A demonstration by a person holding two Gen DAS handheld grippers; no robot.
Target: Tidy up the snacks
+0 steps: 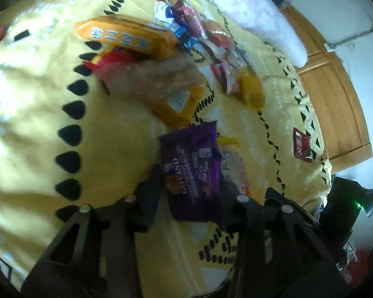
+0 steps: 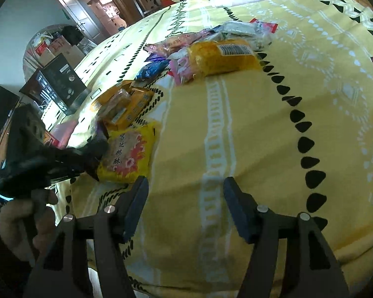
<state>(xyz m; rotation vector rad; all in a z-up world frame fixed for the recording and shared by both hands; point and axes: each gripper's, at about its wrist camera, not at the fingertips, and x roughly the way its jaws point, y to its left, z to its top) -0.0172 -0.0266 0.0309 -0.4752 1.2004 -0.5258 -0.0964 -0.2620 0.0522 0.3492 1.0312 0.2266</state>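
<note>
**Snacks spread on one bed, one purple packet pinched**

One bed [image 2: 273, 129] is seen in both views, covered by a single yellow patterned cover. One white pillow [image 1: 258, 22] lies at its far end, and one wooden headboard [image 1: 335, 94] is shown only by the left wrist view.

The snacks are scattered along the cover. Two larger orange packets are counted in the left wrist view: one with white lettering [image 1: 126, 37] and one with a barcode label [image 1: 179, 104], the second partly blurred. Beyond them a heap of small mixed wrappers [image 1: 199, 32] is seen; its number cannot be told. One small dark red sachet [image 1: 302, 147] lies well apart, near the headboard.

One yellow flowered packet [image 2: 129, 154] is shown in full only by the right wrist view; in the left wrist view only its edge shows from beneath the purple packet [image 1: 194, 168].

The left hand-held gripper [image 1: 191, 198] is pinched on the purple packet, which lies on the cover over the yellow flowered packet. The right hand-held gripper [image 2: 186, 206] is held spread above bare cover, with nothing between its fingers.

One hand [image 2: 24, 226], gripping the left tool, and one dark box [image 2: 59, 84] beside the bed appear only in the right wrist view.
</note>
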